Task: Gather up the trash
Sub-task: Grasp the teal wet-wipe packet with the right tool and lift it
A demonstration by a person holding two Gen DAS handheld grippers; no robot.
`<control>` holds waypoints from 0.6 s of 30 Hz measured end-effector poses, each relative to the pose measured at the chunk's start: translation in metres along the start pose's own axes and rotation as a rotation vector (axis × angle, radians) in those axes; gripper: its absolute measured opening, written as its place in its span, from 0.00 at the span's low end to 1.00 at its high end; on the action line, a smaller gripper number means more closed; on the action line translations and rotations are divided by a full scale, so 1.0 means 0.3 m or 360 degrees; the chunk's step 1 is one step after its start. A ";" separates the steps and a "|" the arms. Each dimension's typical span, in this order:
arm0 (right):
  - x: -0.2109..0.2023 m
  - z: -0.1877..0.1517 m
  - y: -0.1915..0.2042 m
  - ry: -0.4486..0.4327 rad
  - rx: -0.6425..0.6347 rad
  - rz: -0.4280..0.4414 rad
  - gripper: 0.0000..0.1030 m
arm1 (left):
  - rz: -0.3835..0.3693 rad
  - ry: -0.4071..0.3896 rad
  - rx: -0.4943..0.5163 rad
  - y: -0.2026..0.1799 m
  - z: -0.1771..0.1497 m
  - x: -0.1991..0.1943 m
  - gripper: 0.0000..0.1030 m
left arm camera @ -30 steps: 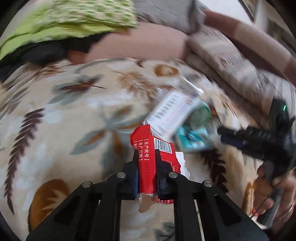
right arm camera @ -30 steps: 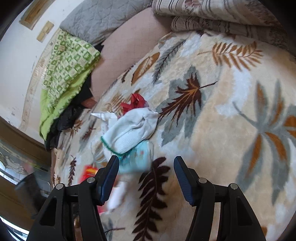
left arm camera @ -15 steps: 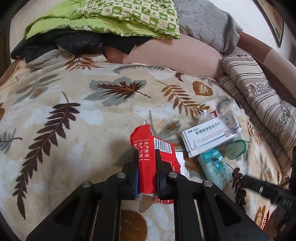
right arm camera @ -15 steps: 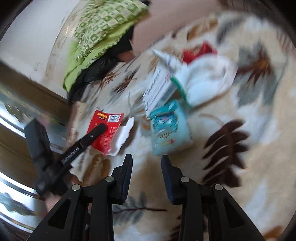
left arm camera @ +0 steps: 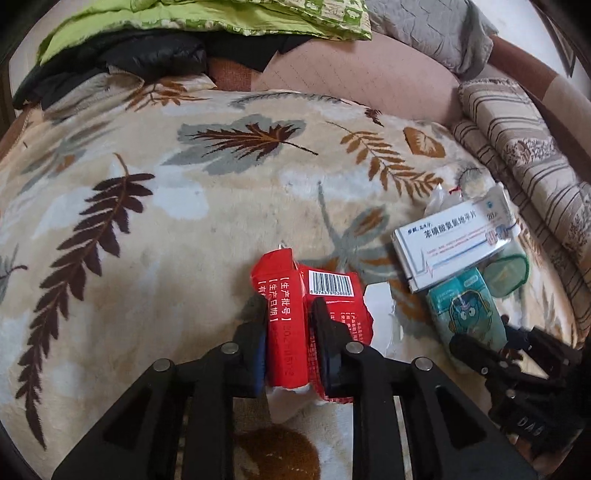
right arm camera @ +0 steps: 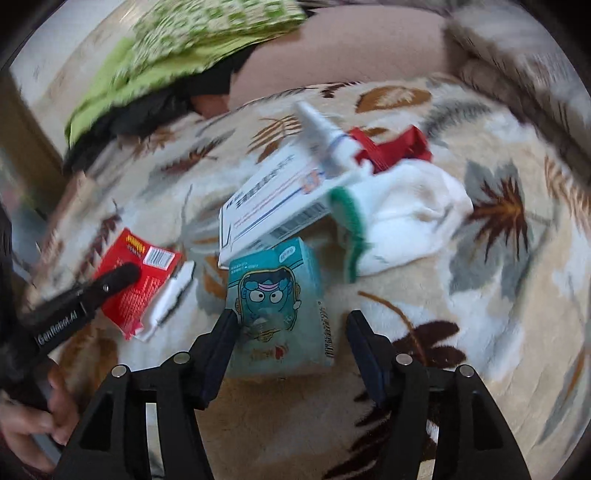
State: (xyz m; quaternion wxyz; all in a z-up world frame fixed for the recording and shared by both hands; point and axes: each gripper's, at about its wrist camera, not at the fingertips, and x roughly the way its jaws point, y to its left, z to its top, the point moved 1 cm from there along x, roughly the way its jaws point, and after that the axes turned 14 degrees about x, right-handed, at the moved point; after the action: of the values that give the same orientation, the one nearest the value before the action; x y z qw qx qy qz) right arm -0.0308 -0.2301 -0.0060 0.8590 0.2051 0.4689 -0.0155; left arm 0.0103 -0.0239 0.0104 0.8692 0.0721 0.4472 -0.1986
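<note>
Since half a second ago my right gripper (right arm camera: 290, 341) has spread its jaws from nearly together to wide apart and come in over the teal tissue pack (right arm camera: 280, 306), which now lies between its fingers; the left fingertip is at the pack's edge, contact uncertain through blur.

Item 1: red wrapper (left arm camera: 295, 310), barcode side up. Clamped between the fingers of my left gripper (left arm camera: 290, 332), unchanged from the earlier frames, held just over the bed. A torn white scrap (left arm camera: 382, 314) pokes out at its right side.

Item 2: teal tissue pack (left arm camera: 467, 310), cartoon face printed on top. Flat on the leaf-pattern blanket (left arm camera: 184, 221), not gripped.

Item 3: white medicine box (right arm camera: 273, 206), blue lettering. Its near edge overlaps the far end of the tissue pack.

Item 4: white tube (right arm camera: 325, 136), lying across the far corner of the medicine box.

Item 5: white sock (right arm camera: 406, 218) with a green cuff, touching the box on the right side.

Item 6: red scrap (right arm camera: 399, 146), beyond the sock, next to the tube; kind cannot be told.

Surroundings: green patterned bedding (left arm camera: 229, 14) and black clothing (left arm camera: 147, 55) piled at the far edge of the bed; striped folded quilt (left arm camera: 524, 147) along the right; grey quilted pillow (left arm camera: 428, 29) in the far corner.
</note>
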 end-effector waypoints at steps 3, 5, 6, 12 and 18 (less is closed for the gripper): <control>0.002 -0.013 0.011 -0.0014 -0.0090 -0.0036 0.41 | -0.0004 -0.0037 0.0007 -0.011 0.004 -0.010 0.14; -0.014 -0.021 0.010 -0.0008 -0.0092 -0.0009 0.28 | -0.0018 -0.0137 0.0023 -0.034 0.014 -0.054 0.13; -0.027 -0.022 0.013 -0.0017 -0.0092 -0.0001 0.22 | -0.0009 -0.0185 0.0045 -0.049 0.020 -0.076 0.13; -0.161 -0.033 -0.023 -0.0181 0.0002 0.0038 0.17 | 0.0031 -0.0362 0.0154 -0.153 0.037 -0.162 0.13; -0.258 -0.014 -0.100 -0.0351 0.0118 -0.0014 0.17 | 0.0036 -0.0415 0.0326 -0.288 0.035 -0.177 0.13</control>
State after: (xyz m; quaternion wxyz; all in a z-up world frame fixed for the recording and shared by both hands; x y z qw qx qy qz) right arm -0.0842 -0.2688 0.0448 0.8970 0.2318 0.3717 -0.0591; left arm -0.0450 -0.0908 0.0639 0.9101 0.1388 0.3071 -0.2410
